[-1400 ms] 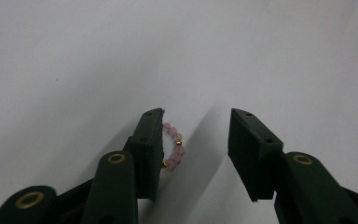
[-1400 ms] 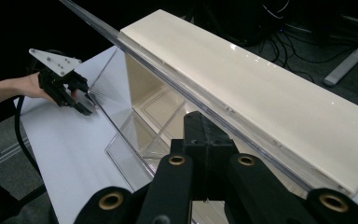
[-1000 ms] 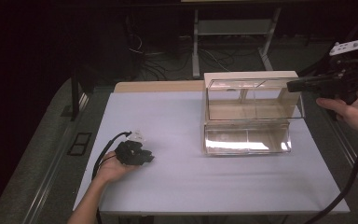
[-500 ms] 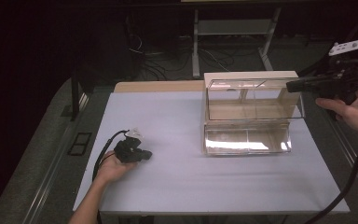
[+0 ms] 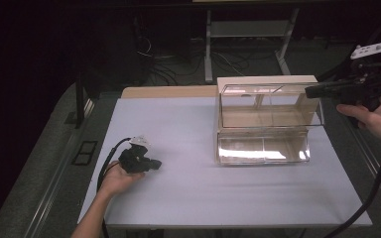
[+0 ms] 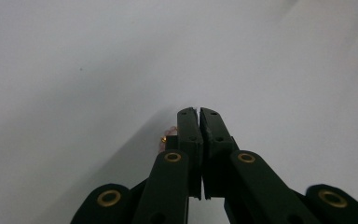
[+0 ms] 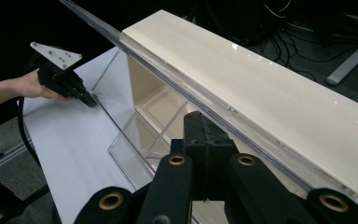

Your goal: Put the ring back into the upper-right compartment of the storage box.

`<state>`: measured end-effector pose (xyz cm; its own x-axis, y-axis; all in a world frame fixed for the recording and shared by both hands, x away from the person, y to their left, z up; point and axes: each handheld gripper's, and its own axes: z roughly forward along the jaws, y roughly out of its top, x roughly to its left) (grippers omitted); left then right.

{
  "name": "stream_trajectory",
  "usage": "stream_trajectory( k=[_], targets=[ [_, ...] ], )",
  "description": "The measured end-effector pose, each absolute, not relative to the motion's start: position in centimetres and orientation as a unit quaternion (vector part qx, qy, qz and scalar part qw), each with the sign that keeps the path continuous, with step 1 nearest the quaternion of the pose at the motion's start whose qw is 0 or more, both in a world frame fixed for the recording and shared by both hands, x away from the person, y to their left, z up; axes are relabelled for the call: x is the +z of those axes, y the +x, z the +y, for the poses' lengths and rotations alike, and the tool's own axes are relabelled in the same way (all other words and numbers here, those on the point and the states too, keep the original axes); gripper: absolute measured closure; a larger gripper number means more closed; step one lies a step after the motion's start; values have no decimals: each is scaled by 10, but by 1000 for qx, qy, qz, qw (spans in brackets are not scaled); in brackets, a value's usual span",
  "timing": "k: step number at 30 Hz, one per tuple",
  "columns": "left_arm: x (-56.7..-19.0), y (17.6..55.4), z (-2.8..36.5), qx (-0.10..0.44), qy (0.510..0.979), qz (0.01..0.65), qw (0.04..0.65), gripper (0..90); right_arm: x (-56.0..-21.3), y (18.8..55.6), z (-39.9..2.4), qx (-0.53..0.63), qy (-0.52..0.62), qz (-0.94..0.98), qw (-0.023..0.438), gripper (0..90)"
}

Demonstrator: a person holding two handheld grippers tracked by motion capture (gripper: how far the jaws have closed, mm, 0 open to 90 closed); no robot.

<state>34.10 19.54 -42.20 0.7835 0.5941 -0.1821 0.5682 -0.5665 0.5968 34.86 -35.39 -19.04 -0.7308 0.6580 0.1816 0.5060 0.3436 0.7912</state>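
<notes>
My right gripper (image 5: 311,90) is clenched on the clear lid (image 5: 270,105), box (image 5: 263,148) open and empty; left gripper (image 5: 155,163) rests closed, nothing loaded yet.

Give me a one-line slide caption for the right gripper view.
Right gripper, jaws closed, poised at the raised clear lid of a cream plastic box; left gripper rests on the white table.

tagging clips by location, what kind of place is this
Probably a lab or recording workspace, not a home: a bare white table in a dark room, loose cables on the floor behind it, and a clear bin as the lone prop.
</notes>
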Motion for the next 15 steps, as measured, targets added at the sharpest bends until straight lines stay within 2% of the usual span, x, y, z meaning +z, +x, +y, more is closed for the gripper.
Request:
stream_trajectory(
  k=[15],
  targets=[
    [-377,324,180,30,866,309,393,874,-190,348,-354,450,356,815,84,895]
  ],
)
